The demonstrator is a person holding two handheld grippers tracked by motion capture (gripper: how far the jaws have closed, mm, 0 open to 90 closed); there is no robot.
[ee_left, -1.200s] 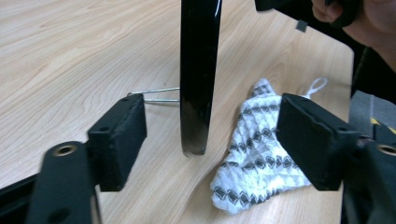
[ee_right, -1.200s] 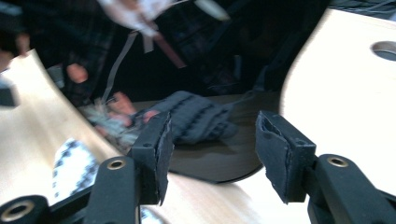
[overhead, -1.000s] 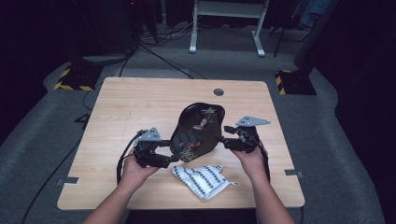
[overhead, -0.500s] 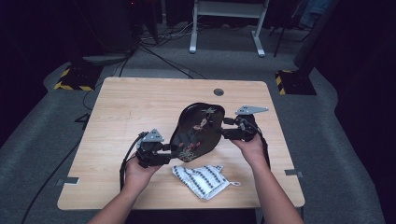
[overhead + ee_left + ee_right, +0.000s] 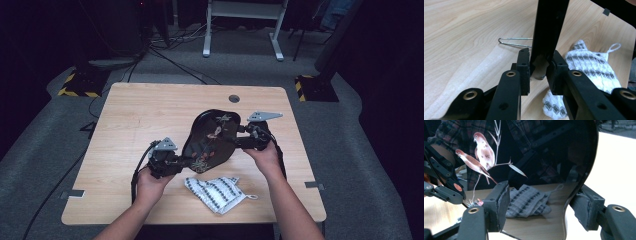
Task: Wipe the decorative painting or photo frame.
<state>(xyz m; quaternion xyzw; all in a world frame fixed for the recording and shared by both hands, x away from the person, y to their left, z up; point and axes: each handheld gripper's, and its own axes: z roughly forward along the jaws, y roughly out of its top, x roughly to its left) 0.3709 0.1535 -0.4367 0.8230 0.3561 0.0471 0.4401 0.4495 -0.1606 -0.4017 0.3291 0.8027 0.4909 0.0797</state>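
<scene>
Left gripper (image 5: 176,161), near the front left of the pale wooden table (image 5: 150,105): its jaws have just been closing and now pinch the near-left edge of a glossy black lacquer tray painted with birds and twigs (image 5: 212,137). In the left gripper view the black pads (image 5: 524,67) press on both faces of that thin rim. A bent thin wire clip (image 5: 515,42) lies on the wood just behind it. The tray itself is tilted, raised between both hands over the table's middle. Below it, flat on the table, lies a white knitted cloth with dark pattern and loop (image 5: 216,192). Right gripper (image 5: 250,140): jaws spread wide, straddling the tray's far-right edge; pads appear not to press it.
</scene>
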